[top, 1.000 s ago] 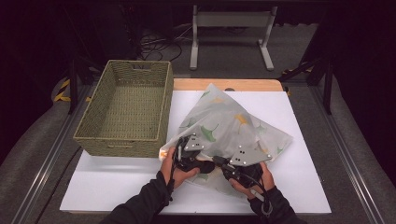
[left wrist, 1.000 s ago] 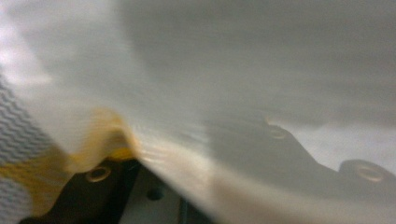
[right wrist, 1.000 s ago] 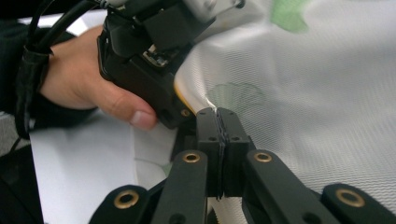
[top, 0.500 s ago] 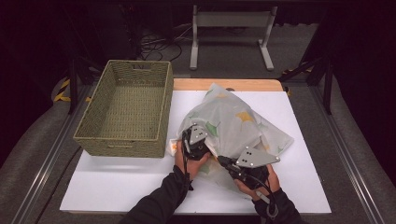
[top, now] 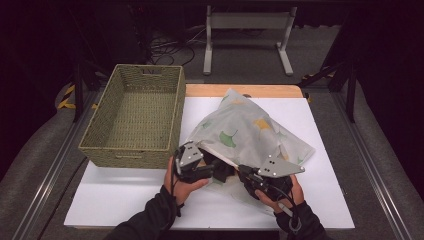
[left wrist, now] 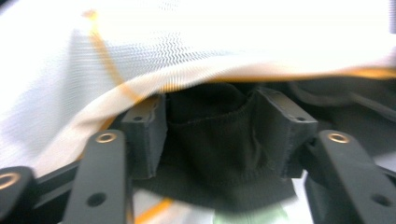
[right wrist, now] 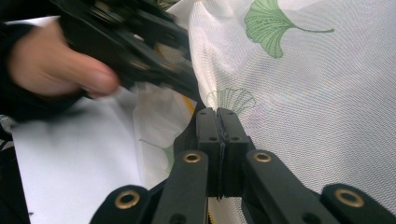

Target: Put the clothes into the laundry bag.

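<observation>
A white mesh bag (top: pixel 250 132) printed with green and yellow leaves lies on the white board, its orange-trimmed mouth toward me. My left gripper (top: pixel 219 170) reaches into that mouth. In the left gripper view its jaws (left wrist: pixel 210 126) have just been opening and stand apart, with a dark cloth (left wrist: pixel 210 149) lying between the pads under the bag's edge (left wrist: pixel 187 42). My right gripper (top: pixel 243 175) is at the bag's near edge. In the right gripper view its pads (right wrist: pixel 217 122) are pressed together on the thin mesh (right wrist: pixel 303 84). The left hand (right wrist: pixel 56 60) shows blurred beyond.
A woven green basket (top: pixel 127 155) stands empty at the left of the board, close to the left hand. The white board (top: pixel 310 205) covers the table, with a wooden strip at its far edge. A grey metal stand (top: pixel 247 35) stands on the floor behind.
The left gripper pushed up into the bag's mouth, then drew back toward the lower left, and its jaws now stand wider. The right gripper has stayed put at the bag's edge.
</observation>
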The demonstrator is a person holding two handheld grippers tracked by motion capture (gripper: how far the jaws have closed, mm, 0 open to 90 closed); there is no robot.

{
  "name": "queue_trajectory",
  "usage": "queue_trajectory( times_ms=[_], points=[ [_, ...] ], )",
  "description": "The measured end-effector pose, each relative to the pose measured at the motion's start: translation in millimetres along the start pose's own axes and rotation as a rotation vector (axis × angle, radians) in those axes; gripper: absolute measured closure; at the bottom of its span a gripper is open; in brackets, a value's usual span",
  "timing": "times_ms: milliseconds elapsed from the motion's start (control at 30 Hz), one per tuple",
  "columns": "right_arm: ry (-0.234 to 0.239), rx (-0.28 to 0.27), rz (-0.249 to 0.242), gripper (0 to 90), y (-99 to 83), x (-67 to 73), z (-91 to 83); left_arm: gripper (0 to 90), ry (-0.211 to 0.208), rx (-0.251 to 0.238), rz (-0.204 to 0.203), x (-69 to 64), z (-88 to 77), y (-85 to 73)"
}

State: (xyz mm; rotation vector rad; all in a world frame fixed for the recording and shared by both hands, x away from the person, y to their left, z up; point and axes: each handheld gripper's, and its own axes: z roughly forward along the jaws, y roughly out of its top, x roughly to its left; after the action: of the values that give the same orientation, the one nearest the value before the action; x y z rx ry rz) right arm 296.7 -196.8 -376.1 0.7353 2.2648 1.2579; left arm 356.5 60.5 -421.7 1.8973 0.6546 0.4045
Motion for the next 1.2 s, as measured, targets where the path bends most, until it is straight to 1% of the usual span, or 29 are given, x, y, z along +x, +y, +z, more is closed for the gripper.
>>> queue_trajectory(
  times_ms=[33, 67, 100, 167, 200, 233, 267, 300, 333, 367, 400, 467, 533, 567, 600, 633, 700, 733, 800, 867, 900, 967, 1000, 1033, 1067, 1100, 1133, 1167, 1200],
  points=[
    [-0.001, 0.002, -0.001, 89.8, 0.3, -0.1, 0.5, 41.9, -0.018, 0.002, 0.038, -0.7, -18.5, -0.8],
    [-0.001, 0.002, -0.001, 89.8, 0.3, -0.1, 0.5, 43.9, -0.018, 0.002, 0.038, -0.7, -18.5, -0.8],
    [-0.001, 0.003, -0.002, 89.8, 0.3, -0.2, 0.7, 43.9, -0.038, 0.007, 0.047, -1.8, -25.3, -1.9],
    [-0.001, 0.006, -0.001, 89.8, 0.3, -0.4, 1.5, 48.5, -0.091, 0.03, 0.08, -6.1, -35.9, -5.4],
    [0.0, 0.007, -0.001, 89.8, 0.4, -0.3, 1.7, 51.5, -0.107, 0.041, 0.1, -9.2, -37.7, -7.4],
    [0.001, 0.008, -0.001, 89.8, 0.5, -0.1, 1.9, 53.8, -0.133, 0.052, 0.106, -12.5, -36.9, -9.3],
    [0.002, 0.009, -0.001, 89.8, 0.6, 0.0, 2.2, 54.4, -0.161, 0.065, 0.106, -16.8, -33.7, -10.5],
    [0.004, 0.01, 0.0, 89.8, 0.7, 0.1, 2.7, 54.3, -0.191, 0.082, 0.127, -22.5, -27.2, -10.6],
    [0.003, 0.013, -0.001, 89.8, 0.8, 0.3, 3.8, 54.3, -0.234, 0.102, 0.143, -29.3, -18.5, -10.3],
    [0.003, 0.013, -0.001, 89.8, 0.8, 0.3, 3.8, 53.6, -0.234, 0.102, 0.143, -29.3, -18.5, -10.3],
    [0.005, 0.016, 0.001, 89.8, 0.6, 0.6, 5.2, 53.6, -0.259, 0.125, 0.158, -37.2, -6.4, -9.8],
    [0.008, 0.023, -0.007, 89.8, 0.5, 2.2, 7.3, 43.9, -0.251, 0.141, 0.14, -44.1, 10.5, -9.2],
    [0.012, 0.023, -0.007, 89.8, 0.6, 2.8, 7.5, 36.9, -0.284, 0.143, 0.107, -47.5, 25.9, -9.5],
    [0.014, 0.023, -0.008, 89.8, 0.5, 2.9, 7.6, 33.6, -0.286, 0.144, 0.098, -49.8, 32.6, -9.7],
    [0.016, 0.023, -0.007, 89.8, 0.2, 2.7, 7.7, 29.7, -0.3, 0.142, 0.096, -51.4, 38.7, -9.9],
    [0.019, 0.025, -0.006, 89.8, -0.3, 2.2, 7.9, 29.3, -0.323, 0.142, 0.104, -52.8, 44.4, -10.4],
    [0.019, 0.027, 0.0, 89.8, -1.8, 0.2, 7.9, 26.8, -0.331, 0.151, 0.12, -56.0, 54.8, -10.9],
    [0.021, 0.027, 0.007, 89.8, -2.7, -1.2, 7.8, 26.3, -0.32, 0.158, 0.123, -57.6, 60.2, -10.4],
    [0.023, 0.03, 0.017, 89.7, -4.3, -3.8, 7.5, 26.6, -0.317, 0.145, 0.097, -58.4, 71.0, -7.9],
    [0.027, 0.031, 0.015, 89.8, -4.8, -4.6, 7.6, 27.6, -0.292, 0.152, 0.086, -60.9, 77.6, -5.1],
    [0.028, 0.031, 0.018, 89.8, -5.0, -4.6, 7.8, 28.5, -0.277, 0.15, 0.09, -62.0, 81.0, -3.7],
    [0.029, 0.036, 0.019, 89.8, -5.1, -4.6, 8.7, 33.3, -0.269, 0.149, 0.084, -62.1, 82.4, -3.1],
    [0.03, 0.037, 0.02, 89.8, -5.3, -4.4, 9.3, 33.3, -0.233, 0.152, 0.08, -61.1, 85.4, -1.0],
    [0.03, 0.037, 0.02, 89.8, -5.3, -4.4, 9.3, 47.8, -0.233, 0.152, 0.08, -61.1, 85.4, -1.0],
    [0.047, 0.035, 0.03, 89.8, -6.4, -4.6, 11.2, 47.8, -0.222, 0.14, 0.076, -60.1, 86.1, 0.0],
    [0.054, 0.035, 0.038, 89.8, -7.2, -4.7, 12.5, 65.4, -0.201, 0.125, 0.074, -56.7, 87.5, 1.9],
    [0.054, 0.035, 0.038, 89.8, -7.2, -4.7, 12.5, 73.5, -0.201, 0.125, 0.074, -56.7, 87.5, 1.9],
    [0.056, 0.035, 0.041, 89.8, -7.4, -4.7, 12.3, 73.5, -0.193, 0.114, 0.069, -54.4, 87.7, 2.4],
    [0.055, 0.035, 0.04, 89.8, -7.5, -4.8, 11.7, 79.1, -0.203, 0.109, 0.059, -51.5, 88.1, 2.9]
  ],
)
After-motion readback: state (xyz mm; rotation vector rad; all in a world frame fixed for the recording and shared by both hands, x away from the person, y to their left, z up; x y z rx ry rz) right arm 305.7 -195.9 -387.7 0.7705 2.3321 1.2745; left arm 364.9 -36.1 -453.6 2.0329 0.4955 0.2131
